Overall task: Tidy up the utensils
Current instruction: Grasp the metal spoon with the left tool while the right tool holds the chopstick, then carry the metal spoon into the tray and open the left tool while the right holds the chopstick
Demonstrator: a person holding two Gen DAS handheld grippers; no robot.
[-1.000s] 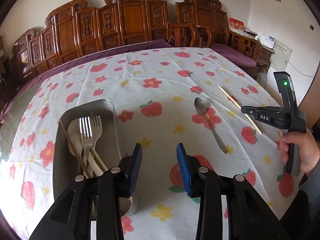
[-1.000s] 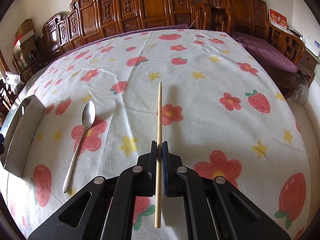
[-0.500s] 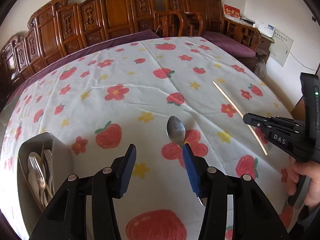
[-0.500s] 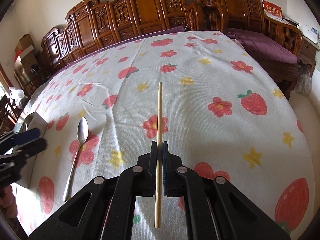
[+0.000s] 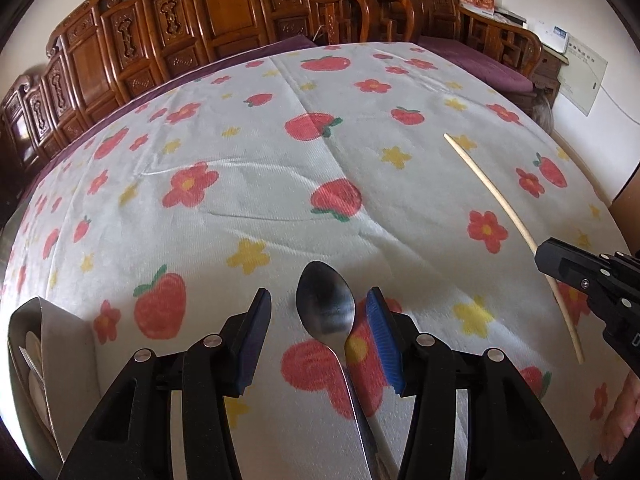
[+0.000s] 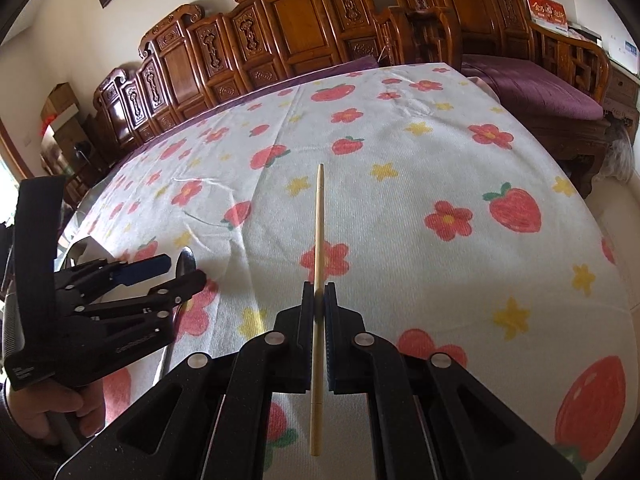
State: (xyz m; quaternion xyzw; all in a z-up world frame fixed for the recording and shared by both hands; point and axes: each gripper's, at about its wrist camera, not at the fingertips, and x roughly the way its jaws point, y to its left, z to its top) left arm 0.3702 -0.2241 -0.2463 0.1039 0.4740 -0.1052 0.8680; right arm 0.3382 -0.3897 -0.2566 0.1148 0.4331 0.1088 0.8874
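I have the left gripper (image 5: 318,308) spread wide over the spoon (image 5: 326,308), its fingers (image 5: 256,334) standing open on either side of the bowl and not touching it that I can see. The spoon lies flat on the strawberry-and-flower tablecloth (image 5: 240,168) that covers the worktop, bowl pointing away from me, handle running back under the gripper and out of the bottom of the left wrist view. In my right hand the right gripper (image 6: 319,292) is clamped on a single wooden chopstick (image 6: 318,240); the fingers (image 6: 306,320) press it from both sides near the middle of its length, so the thin tip juts forward over the cloth and the thicker end hangs back between the gripper arms. From the left wrist camera I see that same chopstick (image 5: 508,216) slanting above the cloth off to the right, well apart from the spoon. At the lower left edge of that view sits the metal utensil tray (image 5: 44,332), with pale utensil ends showing inside it, too cropped for me to tell which. Carved wooden chairs (image 6: 280,40) line the far side of the worktop.
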